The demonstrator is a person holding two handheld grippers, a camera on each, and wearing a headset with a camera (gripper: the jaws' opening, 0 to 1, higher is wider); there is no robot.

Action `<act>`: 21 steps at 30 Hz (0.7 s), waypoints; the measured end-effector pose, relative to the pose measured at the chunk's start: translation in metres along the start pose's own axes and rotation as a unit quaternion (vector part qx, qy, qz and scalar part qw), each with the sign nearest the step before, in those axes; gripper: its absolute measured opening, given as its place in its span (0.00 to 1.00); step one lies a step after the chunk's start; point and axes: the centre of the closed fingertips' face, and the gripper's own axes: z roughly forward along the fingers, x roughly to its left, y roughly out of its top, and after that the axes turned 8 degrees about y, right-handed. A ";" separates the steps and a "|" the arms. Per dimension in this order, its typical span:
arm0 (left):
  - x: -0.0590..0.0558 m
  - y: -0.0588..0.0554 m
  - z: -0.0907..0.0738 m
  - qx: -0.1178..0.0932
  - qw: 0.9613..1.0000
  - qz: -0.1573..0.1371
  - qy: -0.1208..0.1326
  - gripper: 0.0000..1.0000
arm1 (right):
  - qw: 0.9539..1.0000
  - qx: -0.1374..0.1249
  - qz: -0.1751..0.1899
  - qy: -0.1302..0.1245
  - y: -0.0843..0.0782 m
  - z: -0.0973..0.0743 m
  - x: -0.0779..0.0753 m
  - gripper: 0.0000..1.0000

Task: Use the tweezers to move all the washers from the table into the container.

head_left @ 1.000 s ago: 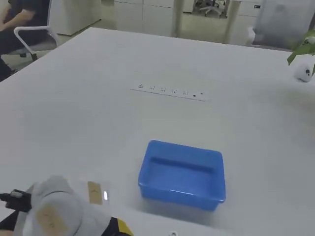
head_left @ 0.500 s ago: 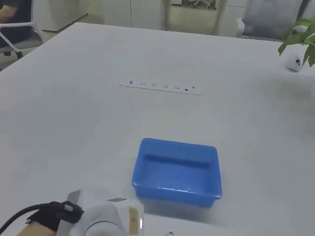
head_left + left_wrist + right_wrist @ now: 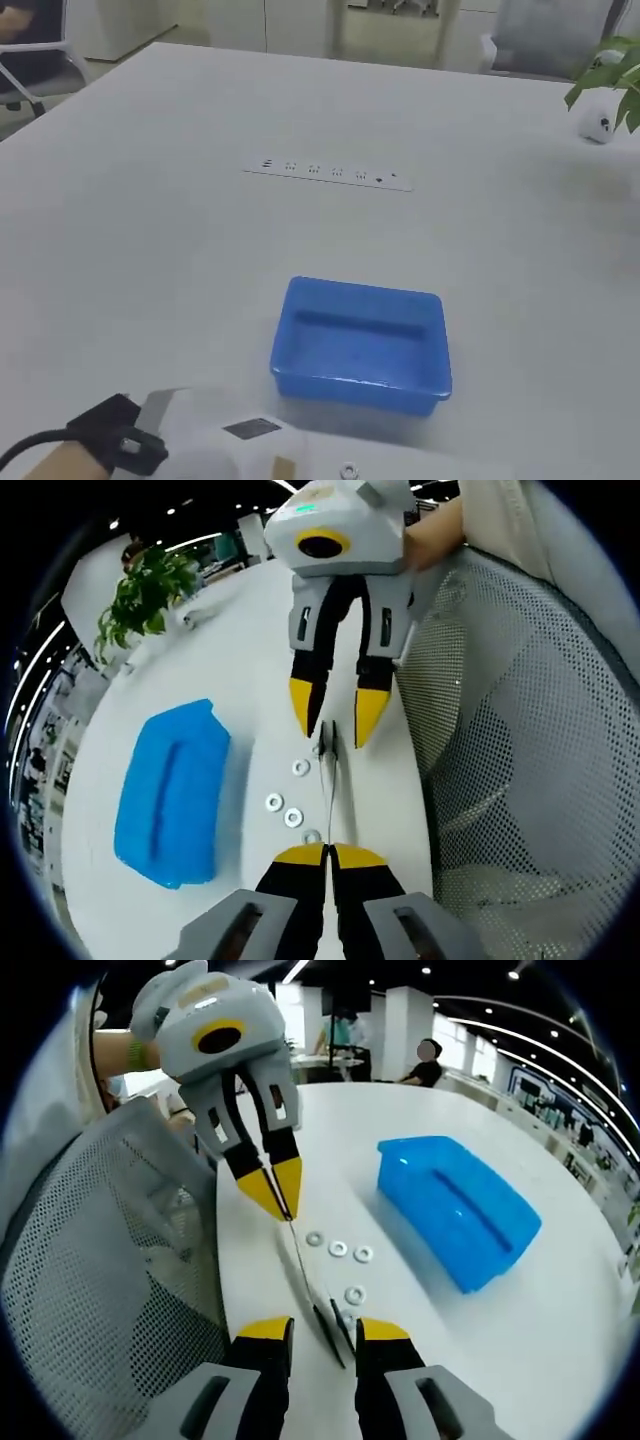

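Left gripper view: the left claw (image 3: 327, 854) is pinched tight on the near end of the tweezers (image 3: 326, 780), which run along the bench (image 3: 235, 655) edge. Four washers (image 3: 293, 817) lie on the bench just beside the tweezers, between them and the blue container (image 3: 170, 790). Farther off, the right claw (image 3: 335, 718) stands parted astride the tweezers' other end, not closed on them. Head view: a plant (image 3: 605, 75) stands at the far corner

Office: white bench (image 3: 150, 220) with socket strip (image 3: 327, 173), swivel chair (image 3: 45, 80) at 10 o'clock, potted plant (image 3: 607, 78) at 2 o'clock.
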 end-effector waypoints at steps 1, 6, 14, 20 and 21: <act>0.000 0.002 -0.002 -0.001 1.000 0.004 0.001 0.00 | 1.000 0.000 -0.001 0.000 0.000 0.000 0.000 0.21; -0.002 0.018 -0.014 -0.014 1.000 0.026 0.003 0.00 | 1.000 -0.003 -0.013 -0.002 0.003 -0.001 0.001 0.21; 0.000 0.048 -0.028 -0.037 0.998 0.053 0.009 0.00 | 0.999 -0.003 -0.037 0.003 0.005 0.000 0.004 0.13; 0.003 0.065 -0.033 -0.055 0.997 0.060 0.005 0.00 | 0.999 -0.010 -0.032 0.006 0.005 -0.002 0.003 0.08; 0.004 0.066 -0.034 -0.058 0.997 0.058 0.003 0.00 | 0.999 -0.013 -0.030 0.007 0.006 -0.003 0.002 0.08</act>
